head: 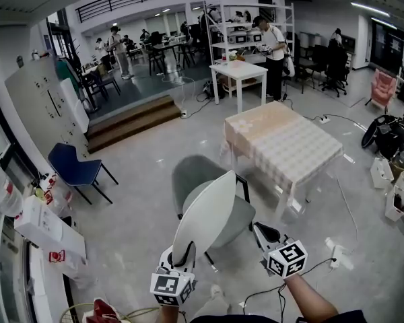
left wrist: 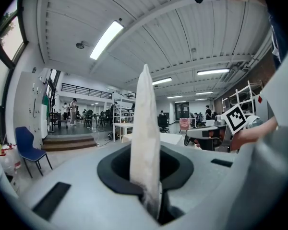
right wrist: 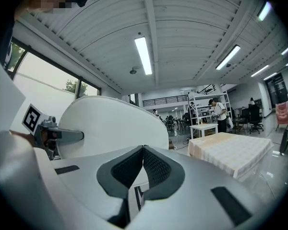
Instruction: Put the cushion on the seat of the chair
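Pinched by its edge in the left claw (head: 186, 252), the cushion (head: 205, 214) hangs upright just before the chair (head: 192, 170), its seat (head: 242, 214) bare, the right claw (head: 264, 233) pressed together, empty, beside the chair: laying it down remains.

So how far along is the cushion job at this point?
Done: the cushion is picked up, pinched on edge in the left gripper. In hand: it is held upright in front of the grey chair. Left: laying it flat on its seat. The right gripper is shut, empty.

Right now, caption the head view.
Left gripper holds the white cushion upright before the grey chair; right gripper shut, empty.
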The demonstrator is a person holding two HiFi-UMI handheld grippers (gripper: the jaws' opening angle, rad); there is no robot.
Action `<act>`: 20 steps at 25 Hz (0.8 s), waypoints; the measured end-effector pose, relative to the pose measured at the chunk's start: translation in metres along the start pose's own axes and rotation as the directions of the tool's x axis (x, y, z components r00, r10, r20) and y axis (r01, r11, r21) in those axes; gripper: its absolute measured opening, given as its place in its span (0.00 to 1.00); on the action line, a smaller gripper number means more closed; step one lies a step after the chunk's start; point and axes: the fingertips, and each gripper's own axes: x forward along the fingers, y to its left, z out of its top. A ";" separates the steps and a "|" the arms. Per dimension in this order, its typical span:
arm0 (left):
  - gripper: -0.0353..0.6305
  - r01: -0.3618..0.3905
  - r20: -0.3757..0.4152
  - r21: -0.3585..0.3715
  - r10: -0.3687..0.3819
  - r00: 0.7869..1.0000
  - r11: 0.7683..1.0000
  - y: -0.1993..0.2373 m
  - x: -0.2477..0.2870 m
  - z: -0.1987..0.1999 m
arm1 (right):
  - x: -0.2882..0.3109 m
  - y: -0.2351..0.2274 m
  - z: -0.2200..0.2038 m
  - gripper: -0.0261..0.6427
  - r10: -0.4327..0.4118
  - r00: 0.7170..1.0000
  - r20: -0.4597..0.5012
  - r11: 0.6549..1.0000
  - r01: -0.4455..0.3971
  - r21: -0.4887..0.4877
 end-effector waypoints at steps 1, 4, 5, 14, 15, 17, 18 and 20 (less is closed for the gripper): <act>0.14 0.001 -0.001 -0.001 -0.001 1.000 1.000 0.003 0.005 0.000 | 0.005 -0.003 0.000 0.07 -0.001 1.000 -0.003 1.000 0.001 0.000; 0.14 0.003 -0.005 -0.002 -0.003 1.000 1.000 0.015 0.021 0.003 | 0.024 -0.011 0.003 0.07 -0.004 1.000 -0.014 1.000 0.004 -0.001; 0.14 0.003 -0.008 0.000 -0.003 1.000 1.000 0.019 0.027 0.004 | 0.030 -0.013 0.004 0.07 -0.004 1.000 -0.017 1.000 0.004 -0.002; 0.14 -0.008 -0.025 0.001 0.008 1.000 1.000 0.074 0.071 0.009 | 0.096 -0.029 0.013 0.07 -0.011 0.999 -0.039 1.000 0.011 -0.003; 0.14 -0.008 -0.026 -0.001 0.008 1.000 1.000 0.080 0.075 0.010 | 0.102 -0.031 0.014 0.07 -0.012 0.999 -0.043 1.000 0.012 -0.003; 0.14 -0.007 -0.027 -0.005 0.007 1.000 1.000 0.090 0.084 0.010 | 0.116 -0.034 0.015 0.07 -0.014 0.999 -0.050 1.000 0.014 -0.004; 0.14 -0.005 -0.028 -0.008 0.005 1.000 1.000 0.095 0.088 0.011 | 0.122 -0.034 0.015 0.07 -0.015 0.998 -0.054 1.000 0.015 -0.005; 0.14 -0.001 -0.028 -0.013 0.001 1.000 1.000 0.105 0.095 0.011 | 0.134 -0.036 0.016 0.07 -0.016 0.998 -0.062 1.000 0.016 -0.008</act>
